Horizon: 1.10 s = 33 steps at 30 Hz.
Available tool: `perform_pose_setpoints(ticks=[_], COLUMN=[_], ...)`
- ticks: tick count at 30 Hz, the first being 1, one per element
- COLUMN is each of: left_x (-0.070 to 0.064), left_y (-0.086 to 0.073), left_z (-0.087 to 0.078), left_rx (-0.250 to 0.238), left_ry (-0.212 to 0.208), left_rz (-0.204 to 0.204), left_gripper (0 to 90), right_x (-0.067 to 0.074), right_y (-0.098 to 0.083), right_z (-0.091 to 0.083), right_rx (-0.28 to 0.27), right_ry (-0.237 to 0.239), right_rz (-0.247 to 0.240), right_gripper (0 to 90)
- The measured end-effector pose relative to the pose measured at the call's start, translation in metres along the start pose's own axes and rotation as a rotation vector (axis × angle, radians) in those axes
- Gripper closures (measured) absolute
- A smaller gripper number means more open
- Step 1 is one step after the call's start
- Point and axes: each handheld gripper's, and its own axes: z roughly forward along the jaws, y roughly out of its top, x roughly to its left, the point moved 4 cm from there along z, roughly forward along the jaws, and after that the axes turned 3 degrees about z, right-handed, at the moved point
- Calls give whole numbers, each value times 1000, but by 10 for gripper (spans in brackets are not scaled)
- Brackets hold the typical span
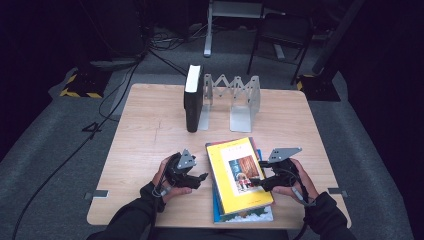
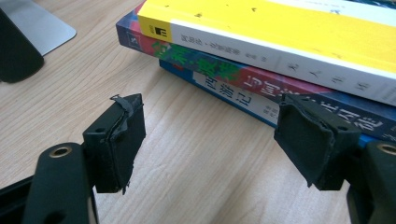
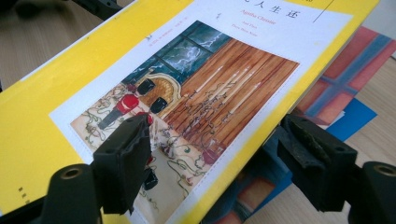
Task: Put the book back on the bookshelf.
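A yellow book point(image 1: 237, 172) with a picture on its cover tops a small stack at the table's front, lying askew on a blue and red book point(image 1: 245, 214). My right gripper point(image 1: 256, 182) reaches in from the right. In the right gripper view its jaws point(image 3: 215, 144) straddle the yellow book's point(image 3: 70, 93) edge, one above the cover and one below it, and stand wider than the book is thick. My left gripper point(image 1: 199, 180) is open just left of the stack. Its empty jaws point(image 2: 210, 135) face the spines of the yellow book point(image 2: 280, 37) and the lower book point(image 2: 233, 88).
A black book point(image 1: 193, 100) stands upright at the left end of a grey metal folding book rack point(image 1: 242, 100) at the back of the wooden table point(image 1: 145, 140). A chair and cables are on the floor beyond.
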Motion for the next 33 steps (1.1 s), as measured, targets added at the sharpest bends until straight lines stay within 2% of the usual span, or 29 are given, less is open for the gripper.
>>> perform_pose_setpoints(ticks=[3, 9, 13, 15, 18, 22, 26, 29, 32, 33], left_x=[6, 14, 16, 17, 17, 18, 23, 34, 41, 41], left_y=[0, 4, 6, 6, 3, 2, 2, 3, 5, 5], left_z=[5, 15, 18, 20, 23, 21, 24, 28, 33, 33], left_rx=[2, 3, -3, 4, 26, 26, 22, 15, 17, 17], left_ry=[11, 24, 23, 30, 34, 48, 69, 63, 62, 62], left_rz=[-14, -35, -49, -42, -41, -32, -22, -48, -44, -44], left_gripper=[258, 287, 282, 282, 282, 283, 284, 293, 293, 317], right_x=[-4, -4, 1, 3, 9, 15, 12, 8, 0, 0], right_y=[-1, 0, 2, 2, 0, 2, 3, 5, 11, 11], right_z=[4, 4, 3, 3, 3, 3, 6, 10, 18, 18], right_rx=[0, 8, -3, -6, -17, -13, -28, -25, -8, -8], right_ry=[37, 41, 17, 20, 59, 45, 71, 96, 139, 139], right_rz=[47, 53, -2, -6, -22, -48, -56, -57, -34, -34], right_gripper=[245, 246, 282, 303, 332, 332, 328, 293, 238, 238])
